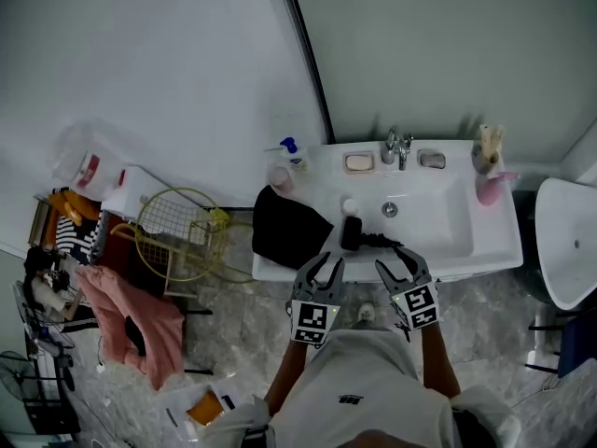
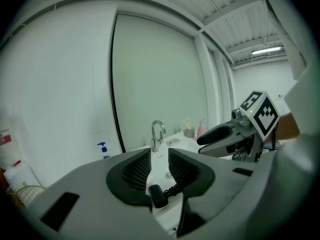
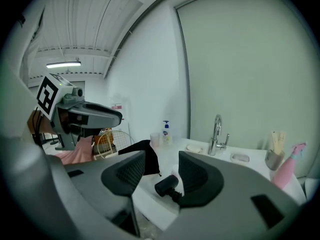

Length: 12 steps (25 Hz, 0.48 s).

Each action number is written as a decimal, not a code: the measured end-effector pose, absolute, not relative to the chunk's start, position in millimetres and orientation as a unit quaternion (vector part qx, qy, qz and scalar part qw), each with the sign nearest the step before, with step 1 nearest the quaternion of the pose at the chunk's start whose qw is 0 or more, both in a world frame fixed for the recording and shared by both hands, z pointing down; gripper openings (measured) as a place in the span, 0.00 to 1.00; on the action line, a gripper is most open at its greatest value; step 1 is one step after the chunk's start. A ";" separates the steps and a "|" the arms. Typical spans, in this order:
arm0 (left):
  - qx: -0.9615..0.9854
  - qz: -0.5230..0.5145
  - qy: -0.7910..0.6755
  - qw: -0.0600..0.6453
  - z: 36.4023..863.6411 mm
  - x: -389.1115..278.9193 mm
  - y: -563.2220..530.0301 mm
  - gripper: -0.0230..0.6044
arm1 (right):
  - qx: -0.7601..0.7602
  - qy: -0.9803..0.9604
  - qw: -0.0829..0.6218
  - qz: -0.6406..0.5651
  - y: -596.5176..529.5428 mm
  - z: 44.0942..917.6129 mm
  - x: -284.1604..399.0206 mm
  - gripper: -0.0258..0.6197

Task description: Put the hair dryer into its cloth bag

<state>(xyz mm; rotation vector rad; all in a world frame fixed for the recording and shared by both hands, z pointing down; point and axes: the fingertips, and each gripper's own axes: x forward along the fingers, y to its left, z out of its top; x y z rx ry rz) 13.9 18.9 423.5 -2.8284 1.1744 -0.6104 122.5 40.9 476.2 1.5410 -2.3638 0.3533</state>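
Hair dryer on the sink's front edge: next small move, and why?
Probably ease the right tool forward over the hair dryer and close on its body. It lies free on the sink rim just ahead; both tools are open and empty, and the left tool sits nearer the black bag.

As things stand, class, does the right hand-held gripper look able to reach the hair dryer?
Probably yes: the right hand-held gripper is open, and the hair dryer lies just ahead of it in the sink, with nothing between them.

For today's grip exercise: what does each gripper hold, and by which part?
Nothing is held. Left gripper and right gripper are both open, clear of the dryer.
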 end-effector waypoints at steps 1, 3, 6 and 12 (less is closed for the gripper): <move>-0.904 -0.198 0.379 0.008 424.6 14.9 17.0 0.23 | 0.533 -0.823 0.150 0.125 37.2 478.7 124.5 0.38; -0.900 -0.204 0.385 0.001 428.3 14.5 15.0 0.23 | 0.528 -0.826 0.151 0.128 30.6 483.4 126.8 0.39; -0.895 -0.217 0.389 -0.013 438.1 12.9 13.2 0.23 | 0.521 -0.830 0.147 0.135 23.4 487.6 127.9 0.39; -0.898 -0.223 0.378 -0.019 444.0 23.1 4.8 0.22 | 0.523 -0.825 0.154 0.152 20.7 501.3 134.3 0.38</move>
